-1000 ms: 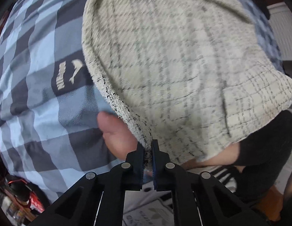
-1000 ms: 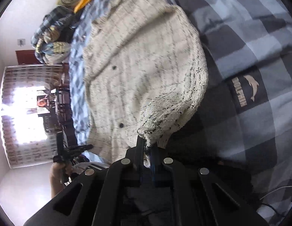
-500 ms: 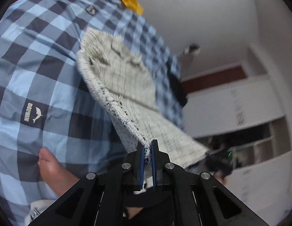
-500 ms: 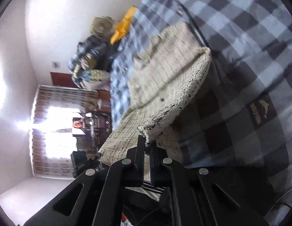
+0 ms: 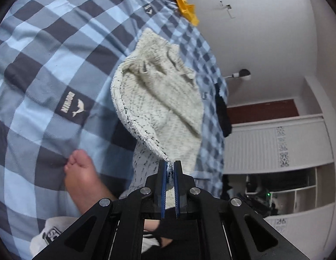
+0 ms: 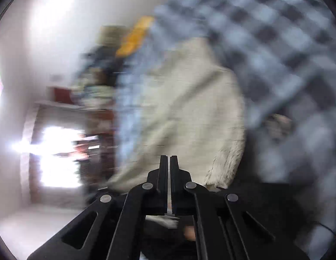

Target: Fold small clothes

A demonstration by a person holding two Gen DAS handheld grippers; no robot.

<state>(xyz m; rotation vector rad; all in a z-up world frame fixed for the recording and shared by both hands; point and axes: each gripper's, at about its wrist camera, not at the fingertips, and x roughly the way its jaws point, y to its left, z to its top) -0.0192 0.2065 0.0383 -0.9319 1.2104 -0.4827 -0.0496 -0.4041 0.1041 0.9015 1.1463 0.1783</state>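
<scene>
garment [image 5: 159, 108] pinched between left fingers [image 5: 176, 174]

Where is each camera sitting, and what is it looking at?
Left wrist: sits on the left gripper, looking along its fingers at a cream knit garment pinched there, over a blue checked bedcover; a bare foot shows.
Right wrist: sits on the right gripper, jaws nearly shut, view blurred; nothing clearly between them.
Both share the garment, the bedcover and a yellow thing.
</scene>
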